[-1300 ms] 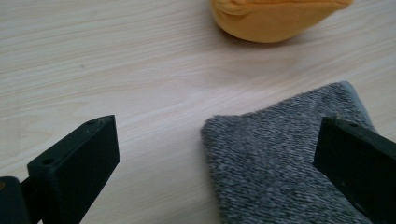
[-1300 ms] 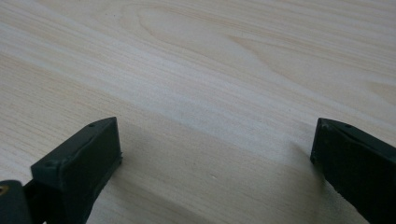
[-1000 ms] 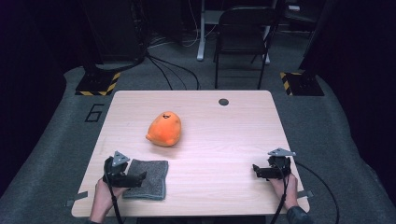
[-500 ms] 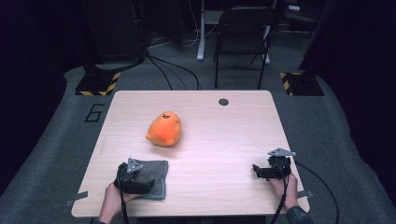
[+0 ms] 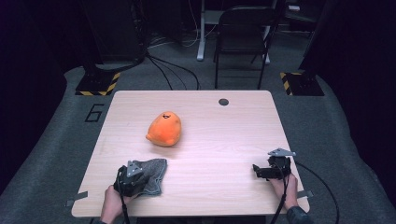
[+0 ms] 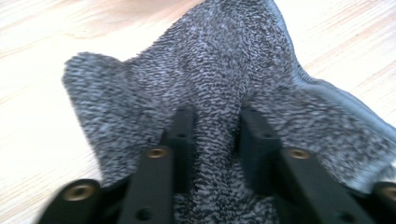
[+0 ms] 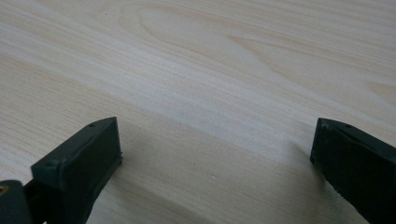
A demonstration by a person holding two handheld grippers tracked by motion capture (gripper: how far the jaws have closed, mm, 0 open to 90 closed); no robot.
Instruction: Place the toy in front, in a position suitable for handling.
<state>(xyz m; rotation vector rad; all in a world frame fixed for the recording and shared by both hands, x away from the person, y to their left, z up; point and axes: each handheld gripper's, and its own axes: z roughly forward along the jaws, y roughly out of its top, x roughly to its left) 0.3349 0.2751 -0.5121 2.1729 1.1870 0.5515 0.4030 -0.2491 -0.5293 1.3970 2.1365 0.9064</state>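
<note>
Where the left gripper meets the near left part of the pale wooden bench, a grey towel lies bunched, its speckled looped pile pulled into a raised fold and a smooth hemmed edge running down one side. Its fingers have just been closing and now pinch that fold between them, while the gripper's body hides the towel's near edge in the high view. Well apart at the near right, the right gripper has its fingers spread wide over bare wood, holding nothing.
</note>
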